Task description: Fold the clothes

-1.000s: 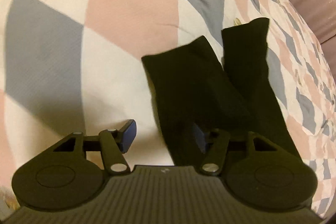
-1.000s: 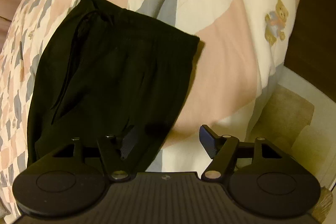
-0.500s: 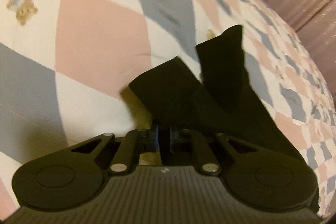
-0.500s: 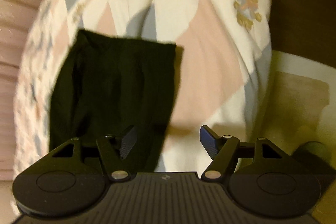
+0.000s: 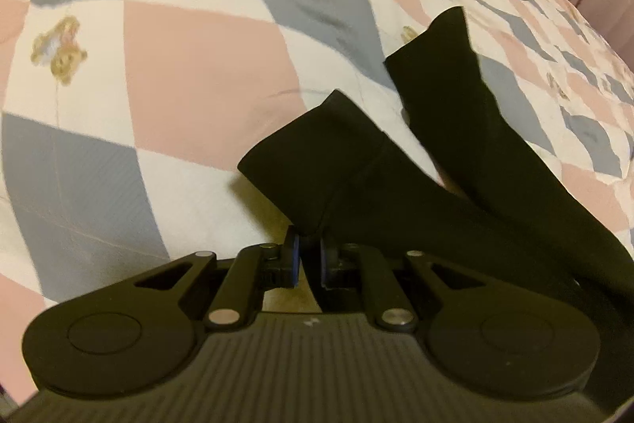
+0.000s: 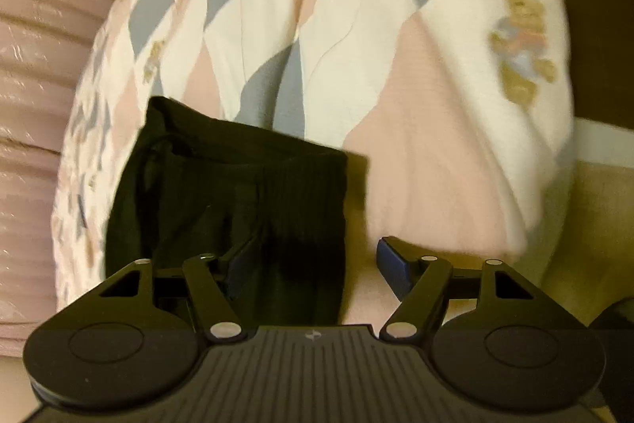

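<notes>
1. We see the left gripper (image 5: 308, 258) held low over the quilt (image 5: 190, 66), with its jaws brought narrow and pinching the near edge of one leg of the black trousers (image 5: 325, 165).
2. This leg cuff is lifted a little off the quilt and bends over the fingertips; the other leg (image 5: 447, 78) lies flat, further away and to the right.
3. The right gripper (image 6: 313, 260) hovers over the waist end of the black trousers (image 6: 237, 193), with its jaws wide apart and nothing between them.
4. Its left finger (image 6: 241, 260) is above the dark cloth, and its right finger (image 6: 392, 264) is above the quilt (image 6: 416, 153), beside the trousers' edge.
5. In the right view the near part of the trousers is hidden behind the gripper body, and the picture is blurred.
6. We cannot tell whether the left finger touches the cloth.
7. Beyond the quilt's far side we make out pink padded surfaces (image 6: 35, 86).
</notes>
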`<state>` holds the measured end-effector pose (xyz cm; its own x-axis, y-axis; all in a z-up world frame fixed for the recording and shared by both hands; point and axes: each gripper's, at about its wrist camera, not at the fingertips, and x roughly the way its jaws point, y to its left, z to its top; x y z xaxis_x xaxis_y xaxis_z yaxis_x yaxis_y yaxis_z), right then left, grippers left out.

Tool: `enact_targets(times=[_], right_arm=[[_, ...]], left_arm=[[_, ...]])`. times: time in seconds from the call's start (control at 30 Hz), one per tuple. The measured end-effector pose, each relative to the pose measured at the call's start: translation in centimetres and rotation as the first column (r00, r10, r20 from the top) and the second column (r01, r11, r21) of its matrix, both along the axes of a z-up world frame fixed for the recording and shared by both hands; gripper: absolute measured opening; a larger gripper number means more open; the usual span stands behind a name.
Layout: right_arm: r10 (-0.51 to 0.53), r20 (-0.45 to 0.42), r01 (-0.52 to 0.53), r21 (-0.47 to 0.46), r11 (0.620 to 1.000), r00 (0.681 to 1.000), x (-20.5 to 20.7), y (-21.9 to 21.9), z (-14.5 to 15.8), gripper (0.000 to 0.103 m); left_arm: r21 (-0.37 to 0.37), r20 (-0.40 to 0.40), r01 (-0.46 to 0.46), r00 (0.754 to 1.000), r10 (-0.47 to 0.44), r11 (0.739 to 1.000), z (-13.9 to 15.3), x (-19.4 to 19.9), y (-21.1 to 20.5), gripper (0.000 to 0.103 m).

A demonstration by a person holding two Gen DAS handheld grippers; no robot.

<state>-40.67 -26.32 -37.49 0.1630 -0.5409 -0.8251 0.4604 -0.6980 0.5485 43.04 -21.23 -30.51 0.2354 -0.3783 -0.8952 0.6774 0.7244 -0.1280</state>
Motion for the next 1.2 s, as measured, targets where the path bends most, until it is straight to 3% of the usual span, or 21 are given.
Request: enact_targets(times=[0.03, 0.07, 0.1, 0.27, 0.37, 0.5, 0.57, 0.63, 0.67, 0.7, 0.73, 0.8, 0.9, 1.03, 1.13, 1.2], right_arm=[[0.019, -0.011, -0.018, 0.016, 1.0, 1.0, 0.0, -0.7, 0.0, 0.018], [0.044, -0.015, -0.044, 0.031, 0.999, 0.999, 0.1, -1.4, 0.3, 0.008], [0.069, -0.03, -0.068, 0.039, 0.997, 0.997, 0.0, -1.9, 1.0, 0.005], [0.155, -0.111, -0.158, -0.014, 0.987, 0.982, -0.9, -2.7, 7.9, 0.002], [0.199, -0.134, -0.206, -0.036, 0.978, 0.971, -1.8, -2.6, 11.1, 0.002], [0.25, -0.14, -0.253, -0.002, 0.967, 0.958, -1.9, -1.9, 11.6, 0.002], [0.259, -0.139, -0.254, 0.047, 0.966, 0.956, -1.8, -1.1, 10.2, 0.002], [0.274, -0.132, -0.257, 0.135, 0.957, 0.953, -1.4, -0.5, 7.8, 0.005], [0.286, -0.131, -0.258, 0.198, 0.946, 0.949, -1.2, -0.3, 6.7, 0.012], [0.298, -0.13, -0.257, 0.26, 0.931, 0.946, -1.1, -0.1, 5.6, 0.027], [0.309, -0.144, -0.253, 0.316, 0.915, 0.94, -1.0, 0.1, 5.1, 0.03], [0.325, -0.198, -0.236, 0.372, 0.898, 0.925, -1.3, 0.0, 5.3, 0.059], [0.34, -0.266, -0.234, 0.36, 0.903, 0.902, -2.3, -1.0, 6.8, 0.06], [0.397, -0.327, -0.323, 0.257, 0.911, 0.857, -2.3, -5.0, 9.5, 0.06], [0.414, -0.323, -0.379, 0.167, 0.91, 0.851, -1.6, -8.7, 10.5, 0.059], [0.418, -0.315, -0.402, 0.119, 0.908, 0.852, -0.9, -11.1, 11.1, 0.059]], left_arm=[[-0.006, 0.002, 0.008, 1.0, -0.008, 1.0, 0.8, -0.1, 0.5, 0.007], [-0.013, 0.005, 0.016, 1.0, -0.015, 1.0, 1.6, -0.2, 1.0, 0.007], [-0.019, 0.007, 0.023, 1.0, -0.023, 1.0, 2.4, -0.3, 1.5, 0.007], [-0.075, 0.008, -0.01, 1.0, 0.011, 0.997, 6.5, -0.2, 6.9, 0.007], [-0.077, 0.001, -0.044, 0.999, 0.044, 0.996, 7.0, -0.3, 10.5, 0.007], [0.018, 0.025, -0.044, 0.999, 0.043, 0.999, 3.6, -1.5, 12.1, 0.008], [0.126, 0.04, -0.036, 0.999, 0.032, 0.991, 1.3, -2.2, 12.3, 0.011], [0.233, 0.067, -0.035, 0.998, 0.02, 0.972, -0.1, -3.0, 13.0, 0.017], [0.281, 0.086, -0.04, 0.996, 0.016, 0.959, -0.5, -3.3, 13.6, 0.02], [0.315, 0.106, -0.055, 0.994, 0.022, 0.947, -0.6, -3.5, 14.3, 0.02], [0.327, 0.121, -0.085, 0.991, 0.047, 0.941, -0.2, -3.4, 15.0, 0.02], [0.315, 0.139, -0.141, 0.985, 0.101, 0.939, 1.3, -3.2, 16.0, 0.018], [0.244, 0.154, -0.139, 0.983, 0.103, 0.96, 4.5, -3.8, 15.1, 0.018], [0.09, 0.151, -0.023, 0.989, 0.009, 0.996, 8.3, -5.4, 9.1, 0.018], [0.011, 0.156, 0.09, 0.984, -0.09, 0.996, 9.7, -5.8, 2.9, 0.019], [-0.005, 0.174, 0.167, 0.971, -0.164, 0.986, 10.0, -5.4, -1.4, 0.027]])
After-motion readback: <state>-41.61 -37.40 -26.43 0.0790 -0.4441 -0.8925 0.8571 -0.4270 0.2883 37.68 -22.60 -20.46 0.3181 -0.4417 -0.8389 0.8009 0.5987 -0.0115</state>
